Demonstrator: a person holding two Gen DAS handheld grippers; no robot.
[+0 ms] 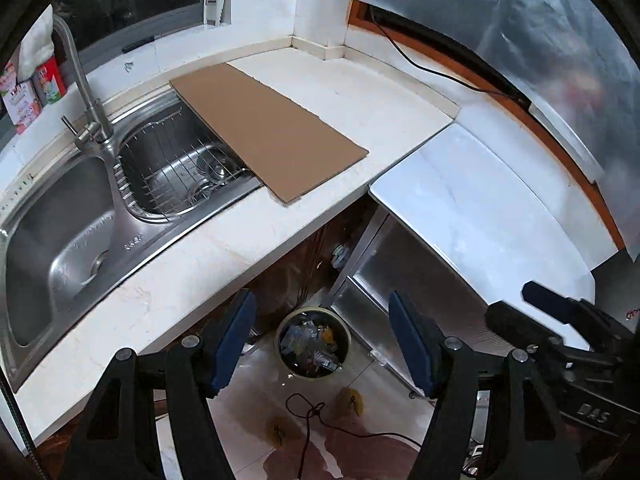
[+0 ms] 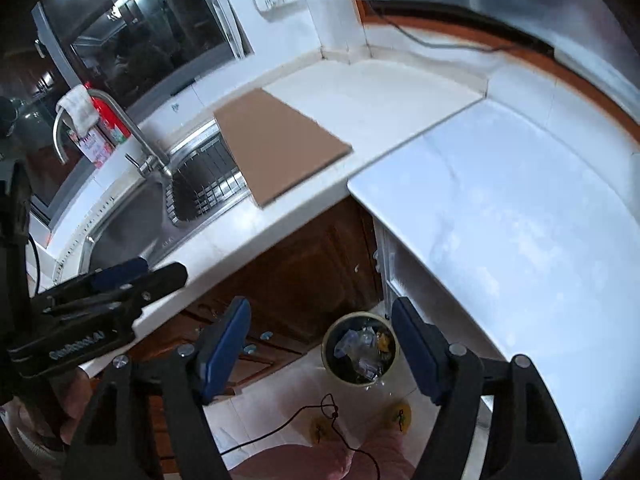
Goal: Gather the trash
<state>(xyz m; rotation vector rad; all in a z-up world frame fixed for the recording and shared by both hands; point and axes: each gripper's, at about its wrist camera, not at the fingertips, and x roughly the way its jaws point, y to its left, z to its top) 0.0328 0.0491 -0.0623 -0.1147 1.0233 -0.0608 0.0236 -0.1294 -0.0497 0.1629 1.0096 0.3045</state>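
A round trash bin point(image 1: 313, 343) stands on the floor below the counter corner, filled with clear plastic wrappers and scraps; it also shows in the right wrist view point(image 2: 361, 347). My left gripper point(image 1: 323, 336) is open and empty, held high above the bin. My right gripper point(image 2: 321, 340) is open and empty too, also above the bin. The right gripper's fingers point(image 1: 552, 308) show at the right of the left wrist view. The left gripper shows at the left of the right wrist view point(image 2: 132, 276).
A brown cardboard sheet point(image 1: 268, 128) lies on the white counter point(image 1: 180, 280) and partly over the steel sink point(image 1: 80, 216), which holds a wire rack. A tap point(image 1: 86, 92) stands behind. A white appliance top point(image 1: 492, 208) is right. A dark cord point(image 1: 312, 416) lies on the floor.
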